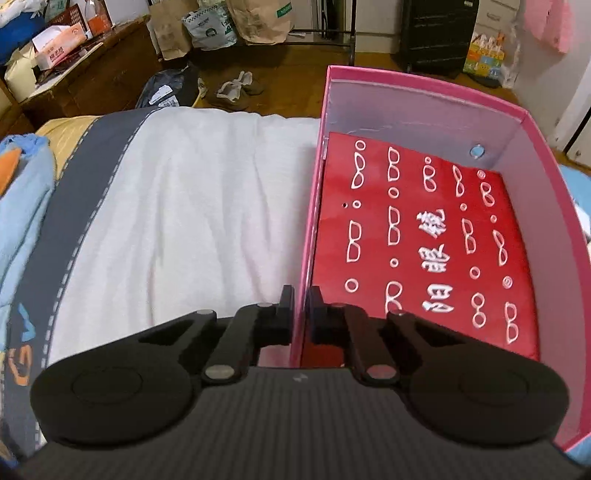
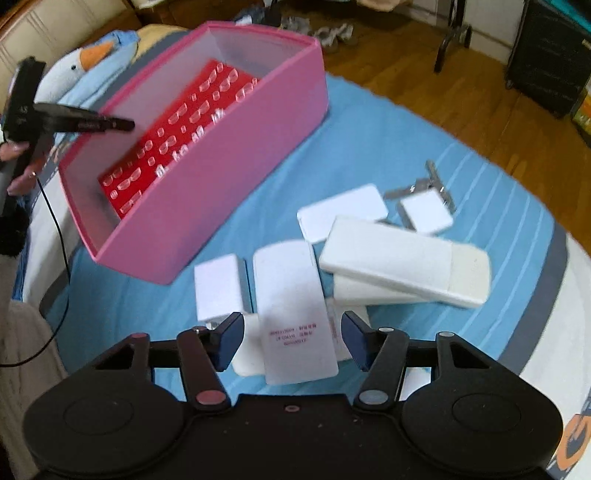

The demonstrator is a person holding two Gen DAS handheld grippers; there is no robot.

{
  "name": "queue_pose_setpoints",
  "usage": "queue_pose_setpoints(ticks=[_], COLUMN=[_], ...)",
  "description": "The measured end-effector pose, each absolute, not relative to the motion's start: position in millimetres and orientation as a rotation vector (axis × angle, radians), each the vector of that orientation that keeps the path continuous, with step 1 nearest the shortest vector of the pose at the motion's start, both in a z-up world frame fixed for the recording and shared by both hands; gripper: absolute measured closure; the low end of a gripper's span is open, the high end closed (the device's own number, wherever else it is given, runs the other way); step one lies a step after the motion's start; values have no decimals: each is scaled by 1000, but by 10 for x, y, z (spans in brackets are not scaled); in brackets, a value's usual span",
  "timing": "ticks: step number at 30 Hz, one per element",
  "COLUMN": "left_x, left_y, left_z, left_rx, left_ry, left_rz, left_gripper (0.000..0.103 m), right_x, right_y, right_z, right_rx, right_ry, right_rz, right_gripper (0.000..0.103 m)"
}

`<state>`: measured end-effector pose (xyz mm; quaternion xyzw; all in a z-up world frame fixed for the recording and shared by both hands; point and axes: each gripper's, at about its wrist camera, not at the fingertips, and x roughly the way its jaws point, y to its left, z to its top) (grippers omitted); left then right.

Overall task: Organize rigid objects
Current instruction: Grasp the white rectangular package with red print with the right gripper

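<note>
A pink box (image 1: 546, 206) sits on the bed with a red glasses-patterned case (image 1: 424, 240) lying flat inside. My left gripper (image 1: 303, 306) is shut on the box's left wall, one finger on each side. In the right wrist view the pink box (image 2: 229, 192) is tilted, with the left gripper (image 2: 110, 123) at its far rim. My right gripper (image 2: 291, 332) is open above a flat white case (image 2: 291, 306) lying between its fingers. Several white boxes (image 2: 402, 258) and a metal clip piece (image 2: 432, 184) lie on the blue blanket.
A white towel (image 1: 192, 206) covers the bed left of the box. A penguin plush (image 2: 74, 74) lies behind the box. The blue blanket (image 2: 388, 140) has the wooden floor (image 2: 461, 81), bags and a black suitcase (image 1: 439, 33) beyond it.
</note>
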<state>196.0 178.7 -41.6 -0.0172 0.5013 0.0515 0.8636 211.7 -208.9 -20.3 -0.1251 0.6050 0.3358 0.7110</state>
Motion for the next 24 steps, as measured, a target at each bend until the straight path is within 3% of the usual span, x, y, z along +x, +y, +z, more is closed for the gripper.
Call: queue_pose_setpoints(ticks=[15, 24], left_x=[1905, 1918], left_y=[1900, 1887], left_z=[-471, -570], left_rx=[-104, -98], left_ry=[988, 1139], left_rz=[31, 55], left_gripper=[97, 91], right_x=[2198, 1993], right_y=[-1940, -1665], right_z=[-635, -505], right_rx=[-291, -482], right_ry=[1424, 1328], right_rz=[754, 717], right_gripper=[38, 42])
